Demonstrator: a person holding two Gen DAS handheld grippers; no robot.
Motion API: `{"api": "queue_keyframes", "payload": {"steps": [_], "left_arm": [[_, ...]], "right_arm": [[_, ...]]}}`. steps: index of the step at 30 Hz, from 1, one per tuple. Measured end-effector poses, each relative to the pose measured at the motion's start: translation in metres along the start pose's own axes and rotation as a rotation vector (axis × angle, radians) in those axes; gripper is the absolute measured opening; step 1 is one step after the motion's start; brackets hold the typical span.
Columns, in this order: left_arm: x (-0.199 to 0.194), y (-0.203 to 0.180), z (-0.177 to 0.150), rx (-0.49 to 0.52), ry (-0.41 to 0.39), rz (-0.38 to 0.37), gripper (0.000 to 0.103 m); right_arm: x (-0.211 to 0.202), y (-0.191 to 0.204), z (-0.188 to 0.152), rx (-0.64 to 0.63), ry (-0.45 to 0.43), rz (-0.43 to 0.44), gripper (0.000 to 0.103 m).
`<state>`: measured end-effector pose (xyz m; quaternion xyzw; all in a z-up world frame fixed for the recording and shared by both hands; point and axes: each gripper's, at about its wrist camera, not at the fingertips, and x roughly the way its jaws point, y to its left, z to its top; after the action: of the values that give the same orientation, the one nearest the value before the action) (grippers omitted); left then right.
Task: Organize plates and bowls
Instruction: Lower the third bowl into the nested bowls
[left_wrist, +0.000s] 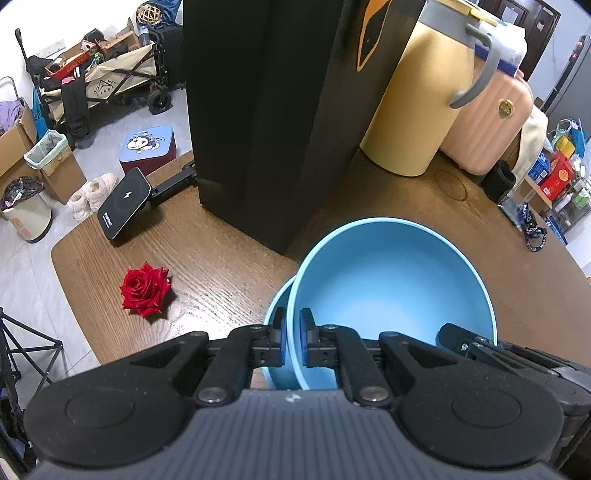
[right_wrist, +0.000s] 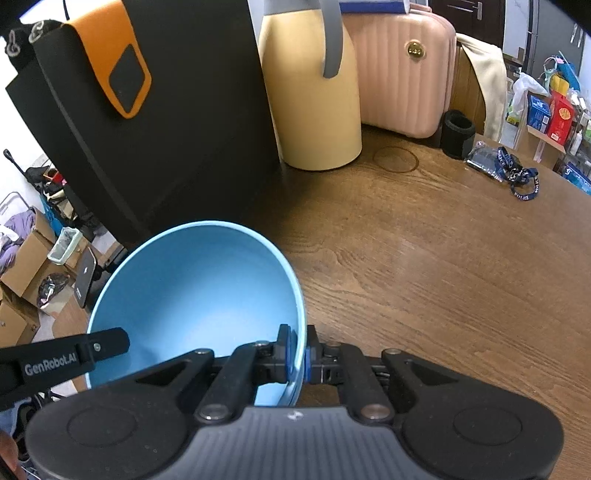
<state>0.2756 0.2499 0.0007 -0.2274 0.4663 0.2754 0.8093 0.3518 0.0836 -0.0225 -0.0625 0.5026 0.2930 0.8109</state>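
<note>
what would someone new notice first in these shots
A big light blue bowl fills the middle, pinched on its rim by the left gripper on one side and the right gripper on the other, with a second blue bowl showing beneath it. To the left, a red rose lies on the wooden table.

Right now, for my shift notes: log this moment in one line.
left gripper: shut on blue bowl rim | right gripper: shut on opposite rim | second bowl beneath

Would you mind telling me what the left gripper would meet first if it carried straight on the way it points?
The left gripper is shut on the upper blue bowl's rim. Straight ahead and down lies a second blue bowl directly beneath, probably first contact; the wooden table lies below it. Depth is unclear.
</note>
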Motion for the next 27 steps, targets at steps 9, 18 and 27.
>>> {"api": "queue_keyframes", "payload": {"steps": [9, 18, 27], "left_arm": [[0.008, 0.004, -0.005, 0.010, 0.011, 0.009, 0.008], [0.007, 0.002, -0.006, 0.039, -0.013, 0.031, 0.008], [0.009, 0.003, -0.009, 0.072, -0.037, 0.048, 0.008]], "right_arm": [[0.014, -0.002, -0.006, 0.001, 0.015, 0.007, 0.007], [0.017, 0.004, -0.008, -0.045, 0.011, -0.017, 0.007], [0.016, 0.023, -0.015, -0.144, -0.022, -0.074, 0.007]]}}
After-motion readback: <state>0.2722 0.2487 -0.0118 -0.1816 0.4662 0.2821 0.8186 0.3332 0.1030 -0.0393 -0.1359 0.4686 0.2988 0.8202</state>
